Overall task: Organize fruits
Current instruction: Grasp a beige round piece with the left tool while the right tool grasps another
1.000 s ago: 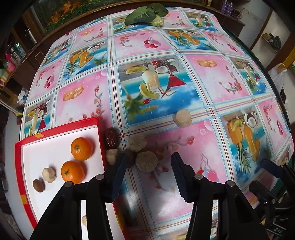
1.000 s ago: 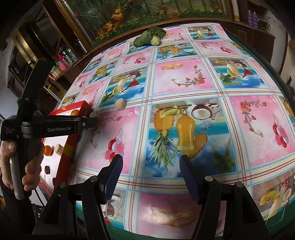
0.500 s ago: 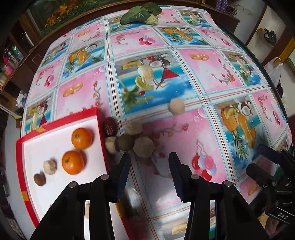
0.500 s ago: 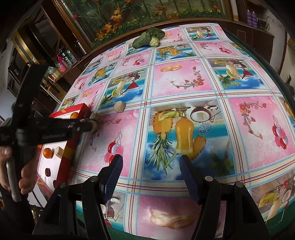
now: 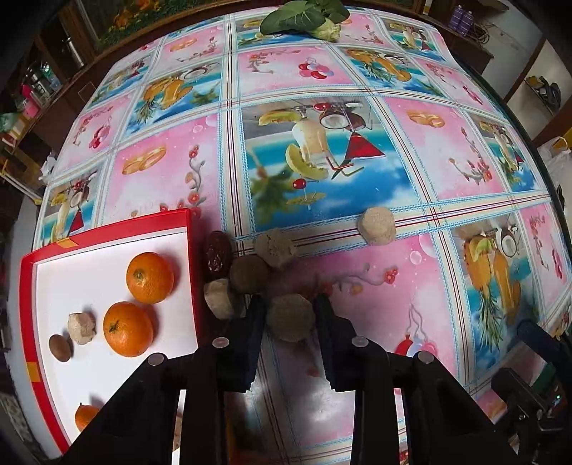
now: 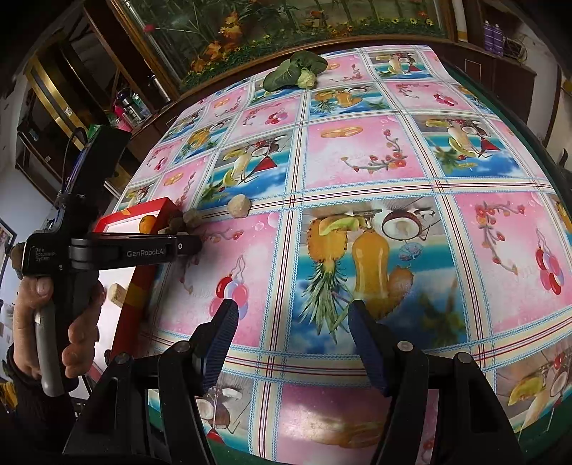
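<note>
The left claw has just been closing and now clenches a tan lump on the counter, right of the tray. Neighbouring lumps sit close, so lifting could knock them. The right claw hangs released.

Home dining rm: fruit-print tablecloth, wood cabinets w/ bottles.

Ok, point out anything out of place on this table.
A leafy green vegetable lies alone at the table's far edge, away from everything else. Several brown and tan fruits sit clustered on the cloth just outside the red tray, and one tan fruit sits apart. Nothing looks spilled or damaged.
</note>
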{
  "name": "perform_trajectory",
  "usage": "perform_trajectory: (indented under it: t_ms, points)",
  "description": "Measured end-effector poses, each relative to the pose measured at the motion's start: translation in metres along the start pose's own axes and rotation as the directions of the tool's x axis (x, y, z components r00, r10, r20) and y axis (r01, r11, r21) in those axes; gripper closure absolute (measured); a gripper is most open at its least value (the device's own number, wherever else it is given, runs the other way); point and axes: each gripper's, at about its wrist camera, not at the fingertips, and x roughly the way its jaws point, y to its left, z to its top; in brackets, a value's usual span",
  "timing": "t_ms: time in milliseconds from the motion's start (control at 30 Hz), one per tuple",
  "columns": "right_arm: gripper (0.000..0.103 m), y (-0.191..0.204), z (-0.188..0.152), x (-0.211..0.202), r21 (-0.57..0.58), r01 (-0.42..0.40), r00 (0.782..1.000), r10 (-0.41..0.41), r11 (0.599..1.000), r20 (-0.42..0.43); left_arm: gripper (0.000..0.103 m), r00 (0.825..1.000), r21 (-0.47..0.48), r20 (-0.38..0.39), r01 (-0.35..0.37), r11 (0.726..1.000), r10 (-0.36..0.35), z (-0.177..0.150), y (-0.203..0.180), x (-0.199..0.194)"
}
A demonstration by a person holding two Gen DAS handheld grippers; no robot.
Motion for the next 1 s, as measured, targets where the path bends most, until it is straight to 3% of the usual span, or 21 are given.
perform_trajectory:
  t_ms: [167,333,367,467,567,733,867,1000]
  points:
    - [0.037,0.002,0.004,0.006,-0.007,0.015,1.000,-0.015,1.000,-0.011,0.076,0.999,0.011,0.033,-0.001,1.000,0.001,-0.015,0.001,-0.005]
    - [0.037,0.012,0.013,0.017,-0.032,0.030,0.999,-0.030,0.999,-0.024,0.076,0.993,-0.008,0.031,0.113,0.994,-0.113,-0.044,0.016,-0.017]
    - [0.037,0.015,0.015,0.020,-0.042,0.033,0.999,-0.034,0.999,-0.026,0.076,0.989,-0.021,0.028,0.146,0.989,-0.146,-0.048,0.021,-0.019]
    - [0.038,0.027,0.024,0.034,-0.077,0.055,0.998,-0.058,0.996,-0.038,0.076,0.953,-0.100,0.009,0.301,0.948,-0.302,-0.058,0.045,-0.023]
    - [0.039,0.039,0.036,0.055,-0.119,0.069,0.995,-0.078,0.991,-0.065,0.076,0.932,-0.113,0.040,0.363,0.925,-0.361,-0.065,0.059,-0.036]
    - [0.043,0.061,0.057,0.082,-0.194,0.138,0.985,-0.154,0.971,-0.071,0.076,0.917,-0.098,0.096,0.395,0.914,-0.386,-0.073,0.076,-0.055]
    - [0.047,0.077,0.072,0.101,-0.250,0.201,0.972,-0.224,0.947,-0.067,0.076,0.919,-0.104,0.127,0.386,0.917,-0.372,-0.078,0.091,-0.064]
    - [0.059,0.090,0.083,0.112,-0.274,0.205,0.971,-0.231,0.940,-0.066,0.076,0.918,-0.122,0.147,0.387,0.914,-0.369,-0.083,0.100,-0.068]
